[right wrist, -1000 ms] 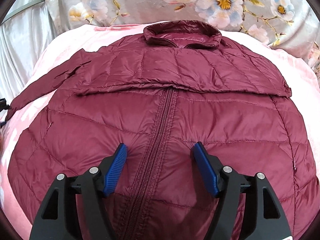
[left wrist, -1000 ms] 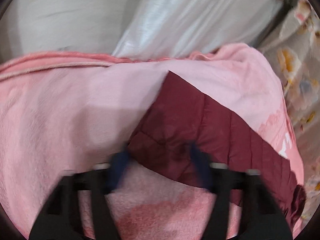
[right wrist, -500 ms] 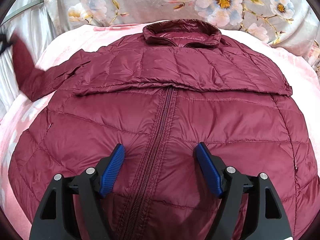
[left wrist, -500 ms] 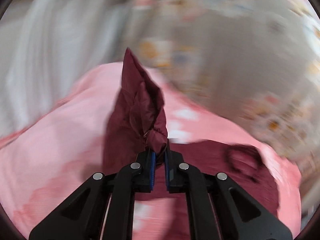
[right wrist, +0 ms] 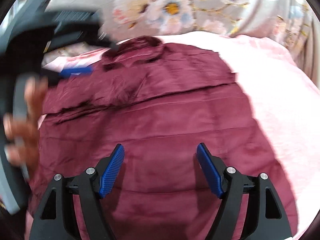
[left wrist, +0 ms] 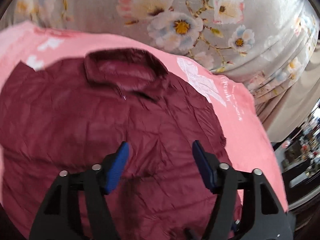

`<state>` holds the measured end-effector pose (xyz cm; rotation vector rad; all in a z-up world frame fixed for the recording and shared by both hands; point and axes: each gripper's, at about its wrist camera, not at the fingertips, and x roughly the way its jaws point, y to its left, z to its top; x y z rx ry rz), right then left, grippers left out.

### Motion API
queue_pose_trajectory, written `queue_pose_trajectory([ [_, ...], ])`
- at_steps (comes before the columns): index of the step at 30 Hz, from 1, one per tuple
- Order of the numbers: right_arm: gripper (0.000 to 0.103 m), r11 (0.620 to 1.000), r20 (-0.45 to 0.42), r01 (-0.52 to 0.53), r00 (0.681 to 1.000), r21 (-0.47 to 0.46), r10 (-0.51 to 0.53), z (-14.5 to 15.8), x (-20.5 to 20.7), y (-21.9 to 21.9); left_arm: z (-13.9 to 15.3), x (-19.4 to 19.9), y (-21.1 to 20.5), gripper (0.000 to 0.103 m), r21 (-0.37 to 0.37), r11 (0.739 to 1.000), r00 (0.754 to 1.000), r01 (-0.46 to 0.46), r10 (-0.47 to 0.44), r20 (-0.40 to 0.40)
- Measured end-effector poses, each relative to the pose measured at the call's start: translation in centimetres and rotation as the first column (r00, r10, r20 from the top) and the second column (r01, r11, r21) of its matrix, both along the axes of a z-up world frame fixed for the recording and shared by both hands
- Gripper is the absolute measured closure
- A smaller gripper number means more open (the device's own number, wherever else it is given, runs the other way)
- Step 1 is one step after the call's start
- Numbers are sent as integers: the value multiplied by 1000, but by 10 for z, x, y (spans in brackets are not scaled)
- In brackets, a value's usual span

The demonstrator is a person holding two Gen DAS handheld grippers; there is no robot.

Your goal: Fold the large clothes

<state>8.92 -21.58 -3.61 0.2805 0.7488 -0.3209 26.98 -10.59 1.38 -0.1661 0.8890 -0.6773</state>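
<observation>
The maroon puffer jacket (right wrist: 160, 120) is spread front-up on the pink blanket (right wrist: 280, 100), a sleeve folded across its chest. The left gripper (left wrist: 160, 160) is opening with nothing between its jaws; the right gripper (right wrist: 160, 164) is held wide and empty. The sleeve-folding step is judged in hand, and a fresh grasp at the jacket's edge is called for next

text: white script lettering is showing on the pink blanket (left wrist: 236, 108), up and right of the left tool (left wrist: 160, 152) | legibility: too blurred and skewed to read | other labels, numbers: none readable
</observation>
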Motion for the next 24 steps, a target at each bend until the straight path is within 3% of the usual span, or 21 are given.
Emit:
queue_pose_trajectory([
  [3, 30, 999, 31, 12, 999, 52, -13, 10, 4, -24, 1, 1, 31, 21, -82, 996, 999, -39, 37, -23],
  [4, 30, 997, 41, 3, 999, 72, -6, 13, 10, -29, 4, 2, 55, 17, -112, 990, 996, -88, 86, -20],
  [7, 29, 992, 62, -35, 998, 122, 27, 21, 37, -37, 4, 13, 101, 17, -120, 968, 976, -219, 217, -32],
  [12, 29, 968, 44, -100, 995, 230, 92, 17, 105, -35, -17, 40, 186, 18, -128, 898, 905, -421, 405, -133],
  [15, 29, 961, -1, -121, 992, 249, 125, 2, 137, -23, -30, 48, 217, 18, -134, 865, 870, -484, 458, -183],
  [16, 34, 957, -27, -121, 991, 265, 133, -6, 145, -19, -33, 50, 222, 18, -134, 858, 862, -495, 468, -194],
  [18, 63, 955, -63, -125, 987, 268, 147, -18, 159, -14, -37, 55, 233, 18, -145, 848, 853, -510, 477, -214],
  [19, 89, 957, -72, -132, 985, 257, 155, -19, 163, -12, -38, 57, 238, 18, -154, 842, 849, -517, 480, -224],
  [20, 97, 958, -76, -140, 984, 251, 164, -17, 166, -12, -38, 59, 242, 18, -161, 839, 847, -519, 480, -228],
  [22, 99, 955, -21, -140, 988, 261, 151, 0, 164, -20, -37, 62, 249, 18, -177, 835, 846, -521, 479, -235],
  [24, 99, 973, 59, -128, 991, 192, 119, 36, 157, -31, -35, 66, 251, 18, -190, 834, 847, -518, 470, -246],
])
